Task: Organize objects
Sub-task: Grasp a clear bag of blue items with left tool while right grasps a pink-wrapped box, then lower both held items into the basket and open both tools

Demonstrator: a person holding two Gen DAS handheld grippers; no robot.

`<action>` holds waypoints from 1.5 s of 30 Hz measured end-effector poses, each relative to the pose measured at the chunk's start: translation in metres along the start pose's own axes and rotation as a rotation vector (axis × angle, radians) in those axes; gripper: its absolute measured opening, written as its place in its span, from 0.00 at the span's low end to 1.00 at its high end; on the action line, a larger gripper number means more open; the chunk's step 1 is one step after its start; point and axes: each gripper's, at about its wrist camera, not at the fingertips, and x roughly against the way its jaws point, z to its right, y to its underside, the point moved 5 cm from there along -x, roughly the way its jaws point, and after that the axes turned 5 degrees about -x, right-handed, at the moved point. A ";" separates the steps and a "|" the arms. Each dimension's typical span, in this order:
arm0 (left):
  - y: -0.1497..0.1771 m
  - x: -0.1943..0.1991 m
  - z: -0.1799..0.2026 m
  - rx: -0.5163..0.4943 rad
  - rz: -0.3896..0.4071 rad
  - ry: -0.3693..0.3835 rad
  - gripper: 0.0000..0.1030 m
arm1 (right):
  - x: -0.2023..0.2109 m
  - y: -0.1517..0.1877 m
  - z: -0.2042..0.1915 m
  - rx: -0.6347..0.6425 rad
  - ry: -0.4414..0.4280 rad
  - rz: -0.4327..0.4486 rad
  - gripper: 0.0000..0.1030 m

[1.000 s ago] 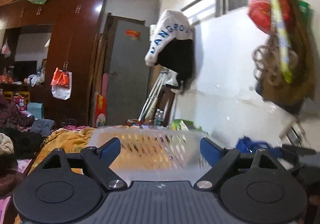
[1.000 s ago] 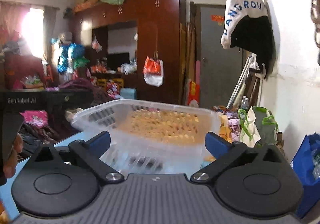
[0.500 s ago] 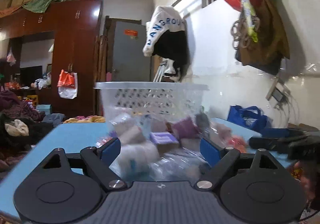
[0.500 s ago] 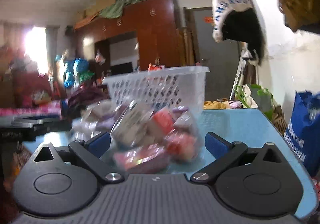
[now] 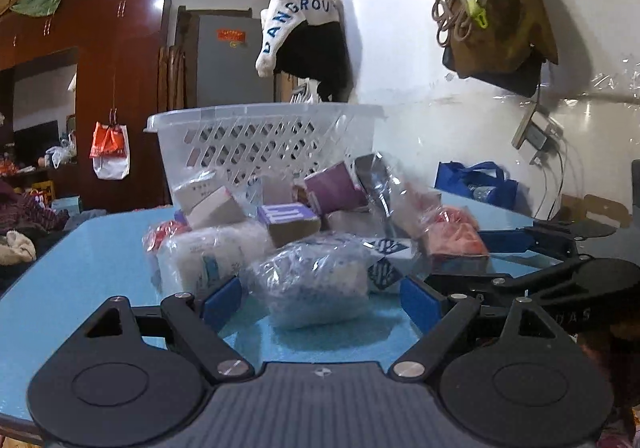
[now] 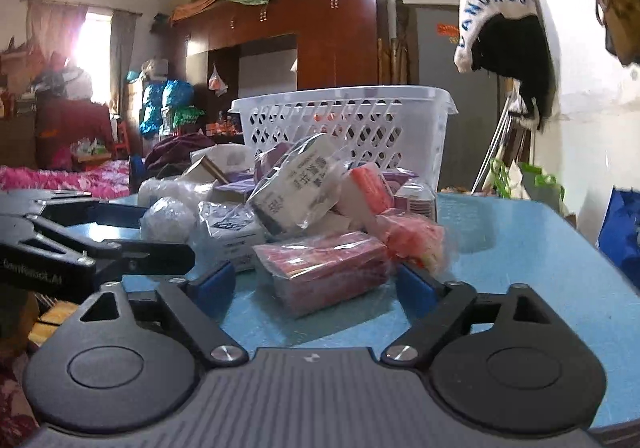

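While both grippers, left gripper (image 5: 322, 298) and right gripper (image 6: 316, 286), stand open at the loose heap of plastic-wrapped packets (image 6: 312, 207) on the blue surface (image 6: 520, 248) before the white lattice basket (image 6: 344, 127), we risk slippery wrap sliding and toppling neighbours; the right gripper's jaws have just narrowed around the pink packet (image 6: 324, 268).

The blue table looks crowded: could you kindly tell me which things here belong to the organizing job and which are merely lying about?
Job:
- pile of wrapped packets and boxes
- white basket behind the pile
- pink wrapped pack
- clear-wrapped white bundle

Lying about:
- hanging white garment
- blue bag
- wardrobe
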 end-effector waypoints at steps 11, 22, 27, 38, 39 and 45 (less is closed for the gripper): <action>-0.001 0.011 0.009 -0.044 0.055 0.039 0.59 | 0.015 0.002 -0.008 0.040 -0.016 0.021 0.71; -0.013 0.022 -0.010 -0.006 0.102 0.028 0.59 | 0.027 -0.017 -0.004 0.029 0.000 0.064 0.71; -0.016 0.024 -0.018 0.011 0.107 0.021 0.59 | 0.024 -0.019 0.006 0.009 0.043 0.040 0.71; -0.020 0.024 -0.026 0.030 0.113 0.008 0.59 | 0.029 -0.026 0.025 -0.043 0.082 0.043 0.71; -0.021 0.023 -0.028 0.033 0.111 0.010 0.59 | 0.029 -0.026 0.024 -0.038 0.084 0.043 0.71; -0.032 0.025 -0.044 0.055 0.134 -0.013 0.59 | 0.036 -0.036 0.026 -0.034 0.084 0.073 0.71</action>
